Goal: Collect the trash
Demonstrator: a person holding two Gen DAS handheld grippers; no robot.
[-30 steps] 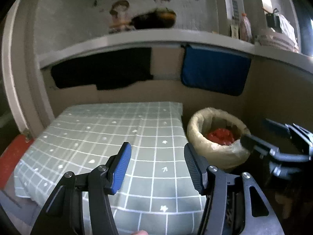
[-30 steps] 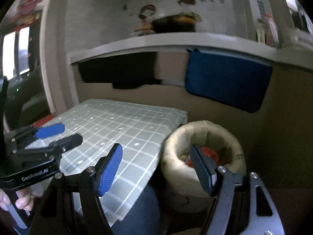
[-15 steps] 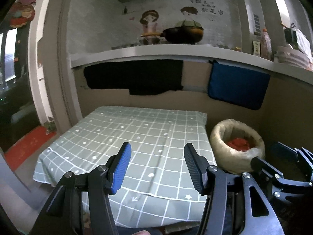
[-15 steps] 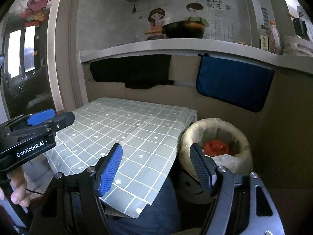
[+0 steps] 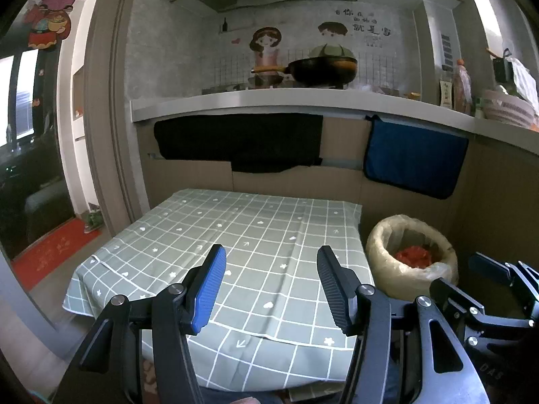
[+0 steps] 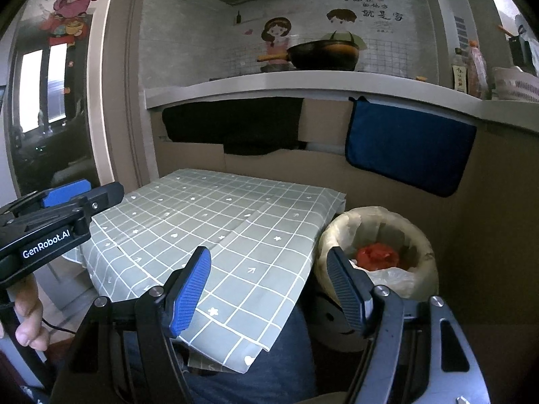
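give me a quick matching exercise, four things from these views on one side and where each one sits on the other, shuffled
Things:
1. wok
2. blue cloth
3. red trash
4. checked tablecloth

Places:
a. inside the lined bin
b. spread over the low table
c. on the counter
d. hanging below the counter edge

Pairs: 1-c, 2-d, 3-a, 4-b

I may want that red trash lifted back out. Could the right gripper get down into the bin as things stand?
Probably yes: the right gripper is open and empty, the bin has no lid, and the red trash lies exposed on top.
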